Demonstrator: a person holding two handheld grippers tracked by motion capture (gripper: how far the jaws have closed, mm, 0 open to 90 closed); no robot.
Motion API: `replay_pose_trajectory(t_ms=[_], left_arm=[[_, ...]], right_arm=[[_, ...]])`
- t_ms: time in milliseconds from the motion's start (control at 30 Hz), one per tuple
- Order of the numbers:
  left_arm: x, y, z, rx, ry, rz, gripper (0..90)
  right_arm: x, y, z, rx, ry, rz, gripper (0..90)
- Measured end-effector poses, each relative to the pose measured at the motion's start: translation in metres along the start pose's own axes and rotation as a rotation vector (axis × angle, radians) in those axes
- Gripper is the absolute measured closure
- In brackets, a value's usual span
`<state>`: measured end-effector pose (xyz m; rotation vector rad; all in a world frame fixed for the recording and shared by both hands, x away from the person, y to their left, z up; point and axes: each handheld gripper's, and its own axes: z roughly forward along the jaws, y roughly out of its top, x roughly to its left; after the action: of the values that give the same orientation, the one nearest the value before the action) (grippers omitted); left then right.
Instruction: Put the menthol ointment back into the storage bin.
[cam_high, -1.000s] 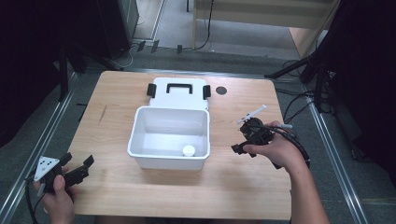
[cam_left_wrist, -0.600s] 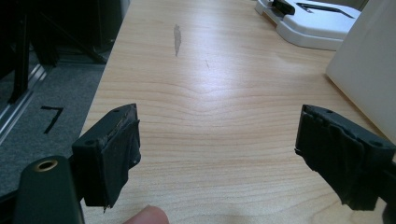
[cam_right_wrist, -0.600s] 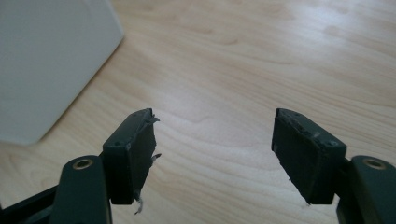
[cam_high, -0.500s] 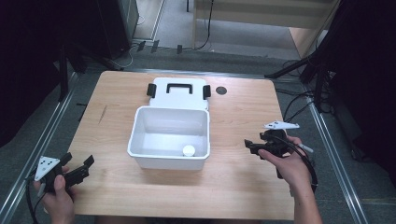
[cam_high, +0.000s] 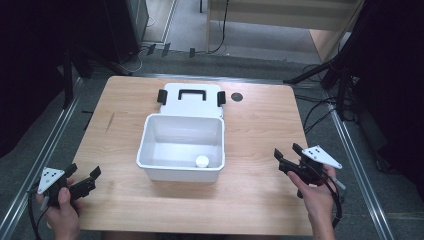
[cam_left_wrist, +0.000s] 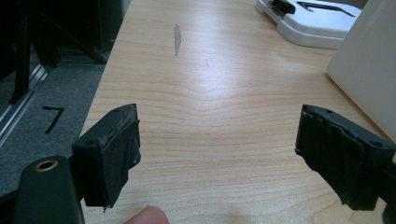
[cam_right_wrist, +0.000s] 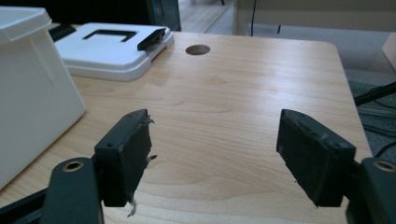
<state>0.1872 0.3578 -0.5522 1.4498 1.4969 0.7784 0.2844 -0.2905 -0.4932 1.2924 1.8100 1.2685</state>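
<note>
- A light wooden table (cam_high: 260, 130) fills the middle of the high view, with dark floor and cables around it.
- A white open box (cam_high: 182, 148) stands at the table's centre. Its walls are upright and its inside is bare except for one item.
- That item is a small white round cap (cam_high: 202, 161), lying on the box floor near the right-hand, near corner.
- The box's white lid (cam_high: 190, 99) lies flat on the table just beyond the far wall of the box. It has a black handle outline on top and a black clasp at each end.
- A small dark round hole (cam_high: 237, 96) sits in the table to the right of the lid.
- Your left gripper (cam_high: 86, 181) rests at the near left corner of the table, well apart from the box. Its jaws stand wide apart with nothing between them.
- Your right gripper (cam_high: 286, 159) hovers over the near right part of the table, to the right of the box and clear of it. Its jaws are also spread wide and hold nothing.
- Judging from this layout, the placing step looks finished: the cap is inside the box and both grippers are free.
- What appears left is closing up: the lid is not yet on the box, and the clasps are unfastened.
</note>
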Motion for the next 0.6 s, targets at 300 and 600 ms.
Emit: replay_pose_trajectory(t_ms=[300,600], left_arm=[[0.0,0.0,0.0,0.0,0.001,0.006,14.4],[-0.001,0.0,0.0,-0.001,0.002,0.007,14.4]], right_arm=[[-0.013,-0.033,-0.021,-0.107,-0.043,0.025,19.4],[-0.027,-0.057,-0.047,-0.131,-0.058,0.036,17.7]])
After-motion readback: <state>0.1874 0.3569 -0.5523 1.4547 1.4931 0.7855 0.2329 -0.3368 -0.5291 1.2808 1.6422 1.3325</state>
